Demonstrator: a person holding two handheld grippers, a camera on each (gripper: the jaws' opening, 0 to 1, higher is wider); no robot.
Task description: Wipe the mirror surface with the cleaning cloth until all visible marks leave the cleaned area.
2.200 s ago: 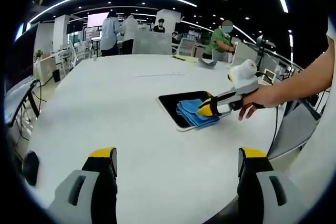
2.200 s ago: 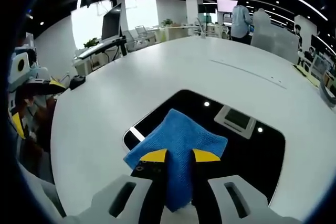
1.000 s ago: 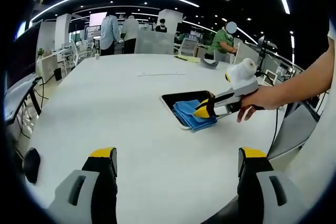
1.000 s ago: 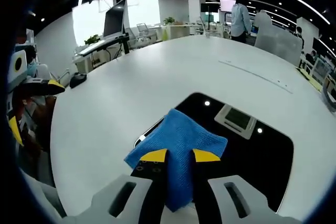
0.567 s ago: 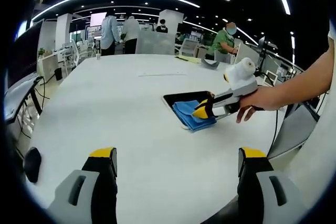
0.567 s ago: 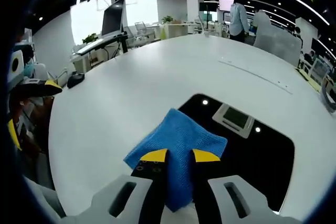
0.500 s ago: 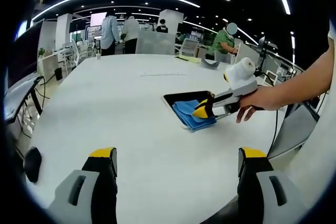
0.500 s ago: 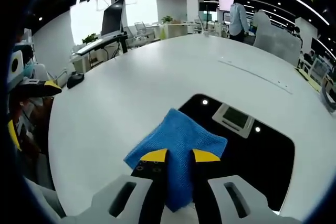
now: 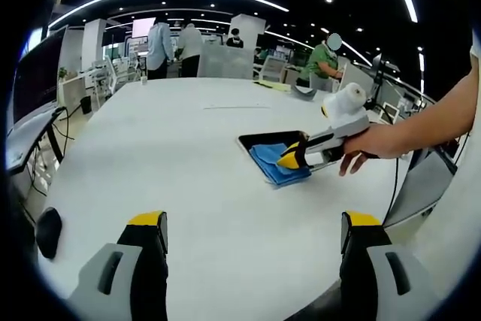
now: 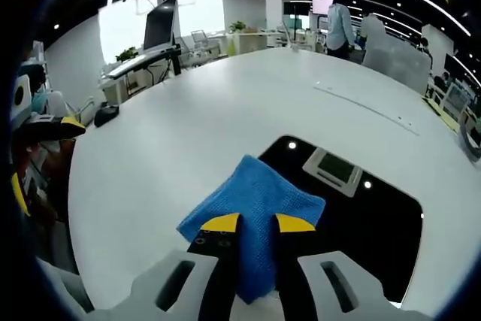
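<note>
Wiping under way: right gripper [image 10: 252, 225] clamps blue cleaning cloth [image 10: 255, 201] at mirror [image 10: 353, 216] edge; left gripper [image 9: 252, 223] spread, idle. Next stroke likely sweeps inward.

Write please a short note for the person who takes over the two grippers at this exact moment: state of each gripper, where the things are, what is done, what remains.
Right gripper: shut on the blue cleaning cloth, pressing it onto the near end of the mirror.
Left gripper: open, holding nothing, hanging over the bare white table, well apart from the mirror.
Mirror: lies flat on the table; the left gripper view shows the cloth covering its near part. It reflects ceiling lights and a ceiling panel.
Done: cloth gripped and on the glass.
Left: whether marks remain cannot be told from these views; I would wipe the uncovered far part, then check.
</note>
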